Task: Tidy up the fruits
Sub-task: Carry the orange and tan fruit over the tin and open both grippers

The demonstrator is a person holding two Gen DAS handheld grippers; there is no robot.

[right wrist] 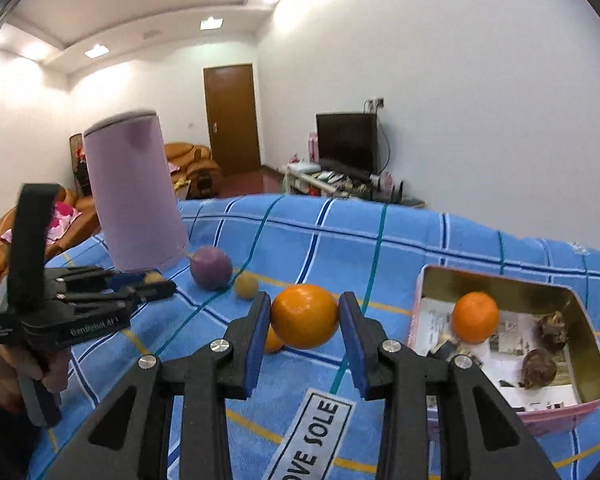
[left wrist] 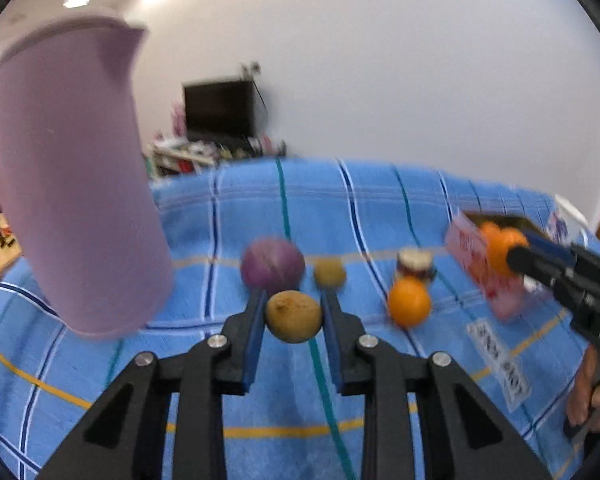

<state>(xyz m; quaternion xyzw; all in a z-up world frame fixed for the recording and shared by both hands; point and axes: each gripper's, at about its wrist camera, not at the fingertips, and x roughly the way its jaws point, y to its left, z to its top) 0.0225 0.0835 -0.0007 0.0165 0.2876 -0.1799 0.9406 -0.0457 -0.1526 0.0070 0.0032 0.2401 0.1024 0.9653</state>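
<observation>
My left gripper [left wrist: 293, 297] is shut on a brownish-yellow round fruit [left wrist: 294, 317], held just above the blue checked cloth [left wrist: 228, 220]. Beyond it lie a purple round fruit [left wrist: 272, 266], a small brown fruit [left wrist: 329, 273] and a loose orange [left wrist: 409, 302]. My right gripper [right wrist: 305, 300] is shut on an orange [right wrist: 305, 316], left of the open pink tin box [right wrist: 500, 278]. The box holds another orange [right wrist: 475, 317] and two brown items [right wrist: 538, 368]. In the right wrist view the left gripper [right wrist: 156, 285] shows at the left edge.
A tall lilac container [right wrist: 134, 196] stands at the cloth's far left, next to the purple fruit [right wrist: 211, 267]. A dark jar-like item [left wrist: 416, 264] sits behind the loose orange. A white "LOVE SOLE" label [right wrist: 312, 440] lies near the front. A person's hand [left wrist: 592, 396] grips the right handle.
</observation>
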